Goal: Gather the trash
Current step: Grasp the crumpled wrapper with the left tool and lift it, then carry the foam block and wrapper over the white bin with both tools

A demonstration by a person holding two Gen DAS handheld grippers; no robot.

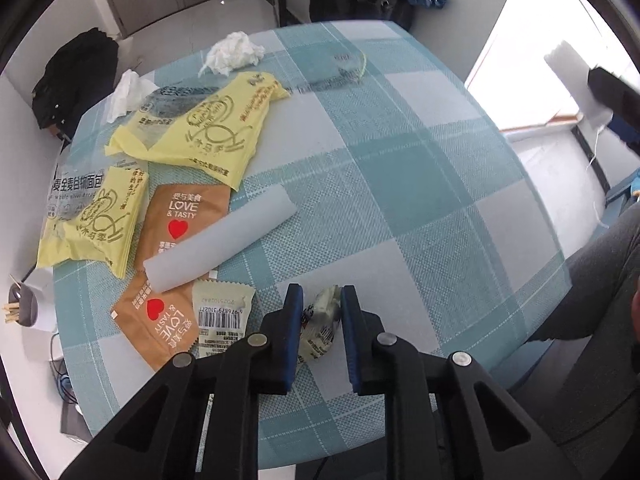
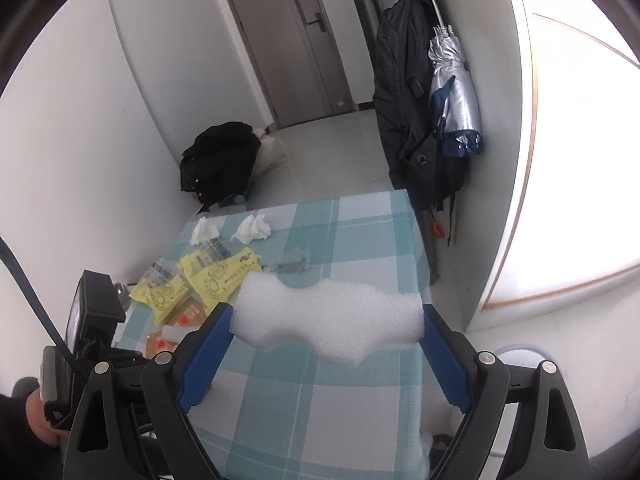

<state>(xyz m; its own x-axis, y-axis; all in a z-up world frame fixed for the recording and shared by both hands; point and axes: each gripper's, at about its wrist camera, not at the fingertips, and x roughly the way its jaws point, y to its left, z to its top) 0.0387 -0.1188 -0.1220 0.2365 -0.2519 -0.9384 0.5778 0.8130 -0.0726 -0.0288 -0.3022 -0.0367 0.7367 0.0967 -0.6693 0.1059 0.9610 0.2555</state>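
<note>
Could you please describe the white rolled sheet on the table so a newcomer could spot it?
On the blue-and-white checked tablecloth, look at the litter near its left edge. The white rolled foam sheet lies diagonally across the brown heart-printed wrapper; it alone is a plain, unprinted tube.

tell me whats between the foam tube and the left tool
A barcoded wrapper lies between the foam tube and the left tool, seen in the left wrist view.

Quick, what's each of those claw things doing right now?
Left gripper: closed on a small crumpled wrapper.
Right gripper: jaws wide, holding a white foam piece between them.
</note>
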